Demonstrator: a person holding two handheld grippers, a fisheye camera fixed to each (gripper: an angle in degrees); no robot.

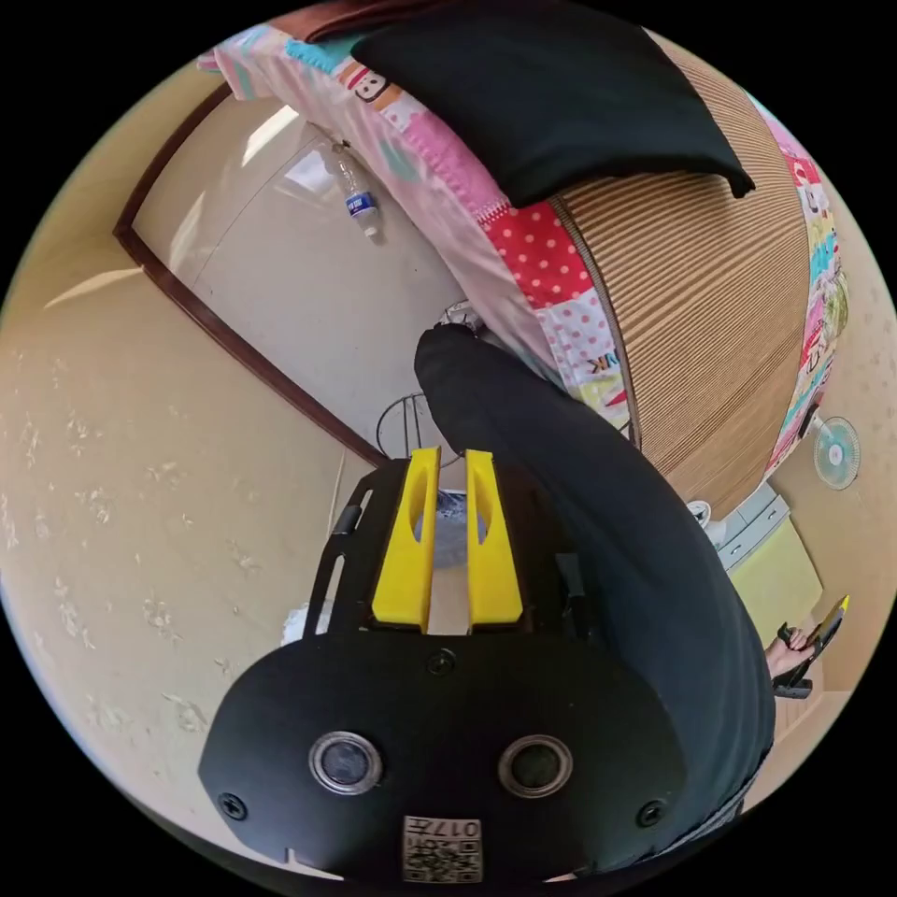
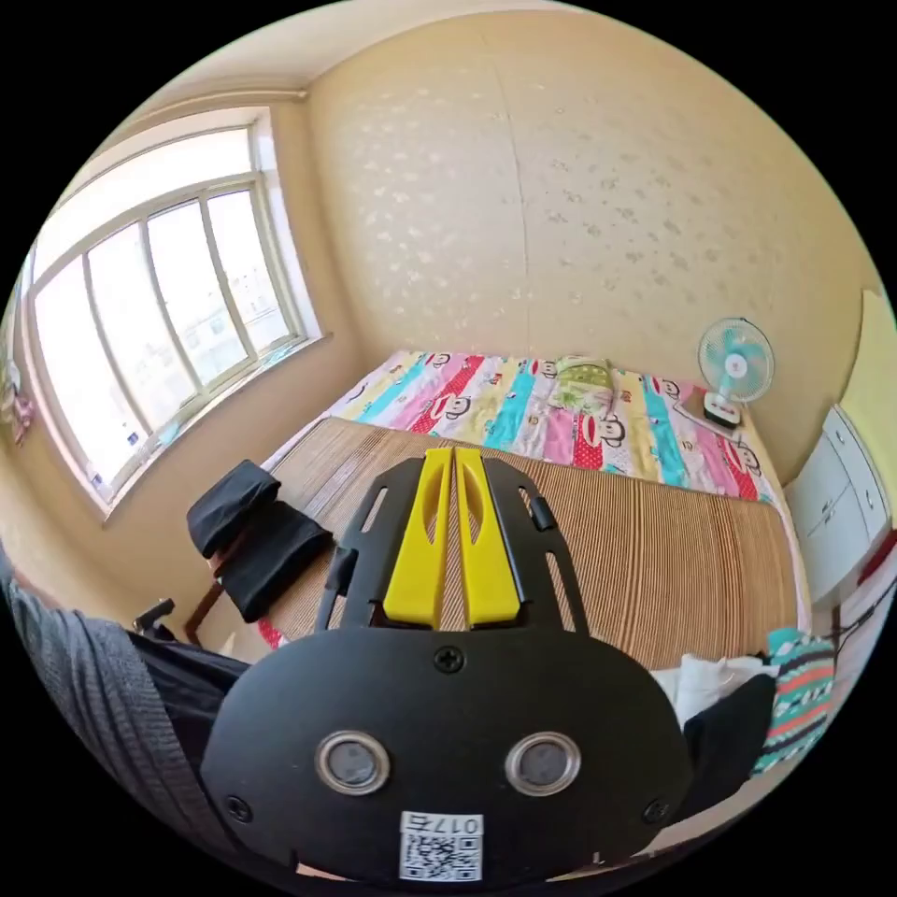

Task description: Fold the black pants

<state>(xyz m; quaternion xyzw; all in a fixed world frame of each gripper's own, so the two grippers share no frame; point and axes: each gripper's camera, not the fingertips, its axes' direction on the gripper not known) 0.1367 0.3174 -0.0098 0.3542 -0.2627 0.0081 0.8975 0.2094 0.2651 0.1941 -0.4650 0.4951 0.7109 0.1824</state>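
Pants lie folded at the bamboo mat's edge, left gripper slightly parted, right gripper clenched empty, so folding seems finished; next probably another garment.

My left gripper: matt black plate, smooth yellow plastic jaws, glossy lens rings. Right gripper looks the same. Black pants: soft matt cloth. Mat on the bed: ribbed, woven-looking, dull tan. Patchwork sheet: printed cloth. Bottle: clear plastic. Wall: matt, faintly patterned paper.
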